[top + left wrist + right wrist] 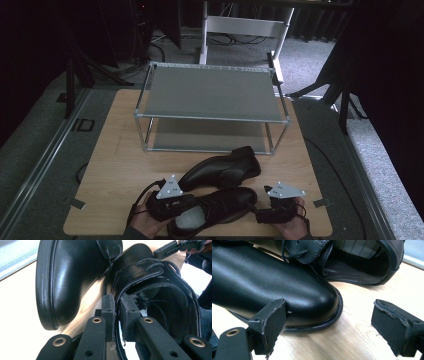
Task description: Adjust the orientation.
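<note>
Two black leather lace-up shoes lie on the wooden table point(115, 165). The near shoe point(227, 200) points its toe to the right; the far shoe point(222, 170) lies just behind it, toe to the left. My left gripper point(182, 205) is at the near shoe's heel opening. In the left gripper view its pads point(117, 305) are shut on the side wall of the near shoe's collar point(150, 287), with the far shoe's toe point(67, 277) to the left. My right gripper point(332, 322) stands open just short of the near shoe's toe point(274, 282), nothing between its pads.
A two-shelf metal rack point(210, 92) with grey shelves stands at the back of the table, both shelves bare. Bare wood lies left of the shoes. The table's front edge runs right below both hands. A white desk frame point(245, 25) stands on the floor behind.
</note>
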### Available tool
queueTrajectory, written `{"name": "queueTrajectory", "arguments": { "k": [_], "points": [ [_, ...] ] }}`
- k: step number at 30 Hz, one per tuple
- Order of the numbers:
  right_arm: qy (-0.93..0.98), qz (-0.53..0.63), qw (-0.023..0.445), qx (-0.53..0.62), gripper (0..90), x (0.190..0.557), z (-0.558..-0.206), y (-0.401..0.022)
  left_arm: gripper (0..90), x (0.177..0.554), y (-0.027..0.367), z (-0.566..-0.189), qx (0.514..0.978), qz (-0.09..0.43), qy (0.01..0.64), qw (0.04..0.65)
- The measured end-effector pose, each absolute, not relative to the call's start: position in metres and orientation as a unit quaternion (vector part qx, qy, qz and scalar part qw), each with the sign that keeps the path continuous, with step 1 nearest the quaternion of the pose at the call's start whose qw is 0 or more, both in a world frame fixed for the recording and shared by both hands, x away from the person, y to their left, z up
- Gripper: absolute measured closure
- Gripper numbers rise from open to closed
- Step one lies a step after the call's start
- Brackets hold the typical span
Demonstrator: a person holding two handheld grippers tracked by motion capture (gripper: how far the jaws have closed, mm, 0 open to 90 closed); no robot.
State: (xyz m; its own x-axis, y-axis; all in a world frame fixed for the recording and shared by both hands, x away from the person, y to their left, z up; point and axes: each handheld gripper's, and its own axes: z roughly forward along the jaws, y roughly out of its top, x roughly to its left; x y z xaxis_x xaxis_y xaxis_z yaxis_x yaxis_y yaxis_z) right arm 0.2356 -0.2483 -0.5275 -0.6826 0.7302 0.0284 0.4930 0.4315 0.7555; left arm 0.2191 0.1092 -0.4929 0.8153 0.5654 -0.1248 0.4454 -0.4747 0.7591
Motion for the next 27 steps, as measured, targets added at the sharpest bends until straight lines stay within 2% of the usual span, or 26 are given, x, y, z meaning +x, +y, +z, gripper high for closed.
{"name": "queueTrajectory", "arguments": {
  "k": [17,23,24,27],
  "points": [
    [0.820,0.386,0.165,0.390,11.9,0.247,-0.526,-0.263,83.5,0.240,0.089,-0.494,0.849,0.073,0.303,0.427],
    [0.807,0.391,0.176,0.405,16.0,0.252,-0.521,-0.271,82.3,0.246,0.086,-0.494,0.849,0.063,0.303,0.429],
    [0.803,0.392,0.192,0.406,18.6,0.257,-0.517,-0.271,79.7,0.247,0.088,-0.495,0.848,0.060,0.304,0.430],
    [0.800,0.395,0.204,0.403,21.1,0.269,-0.510,-0.269,71.3,0.248,0.091,-0.495,0.843,0.057,0.311,0.435]
  ]
}}
